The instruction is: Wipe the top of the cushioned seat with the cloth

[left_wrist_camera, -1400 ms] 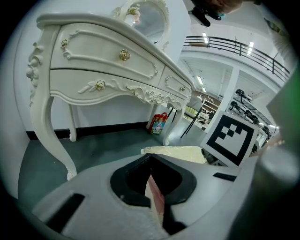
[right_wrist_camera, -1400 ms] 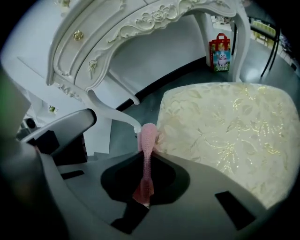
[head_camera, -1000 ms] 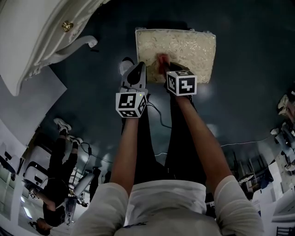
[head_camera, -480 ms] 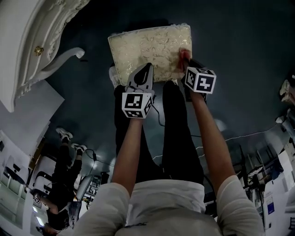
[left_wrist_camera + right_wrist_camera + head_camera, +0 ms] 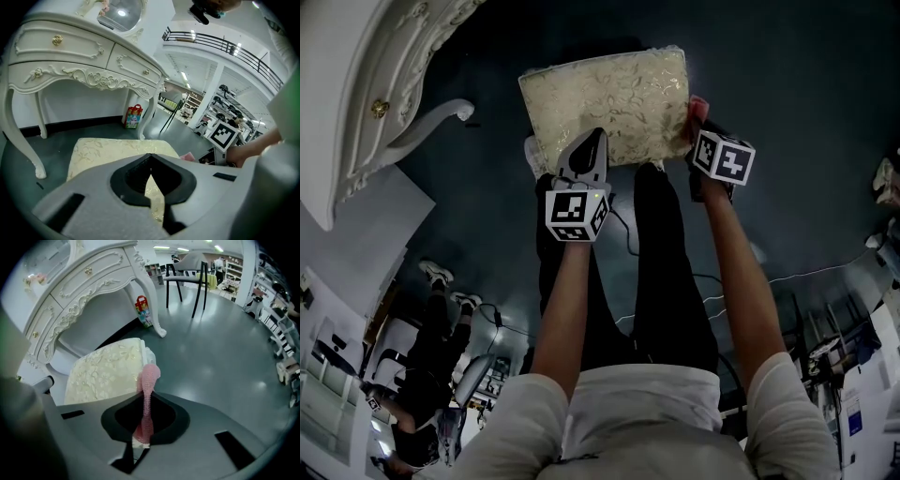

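Note:
The cream, gold-patterned cushioned seat [image 5: 605,94] stands on the dark floor in front of me. My right gripper [image 5: 700,120] is shut on a pink mesh cloth [image 5: 697,106], held at the seat's right edge. In the right gripper view the cloth [image 5: 149,380] sticks up from the shut jaws [image 5: 143,427], beside the seat's corner [image 5: 105,371]. My left gripper [image 5: 596,136] hovers over the seat's near edge, jaws together with nothing in them. In the left gripper view, the seat [image 5: 112,147] lies beyond the left gripper [image 5: 151,187].
An ornate white dressing table [image 5: 356,103] stands left of the seat, its curved leg [image 5: 441,117] close by. A red gift bag [image 5: 133,116] sits under it. Black chairs [image 5: 187,277] stand farther off. A cable [image 5: 787,281] crosses the floor; another person [image 5: 422,375] is at lower left.
My right gripper has carried the pink cloth from the seat's near middle across to its right edge. The left gripper stays by the near edge.

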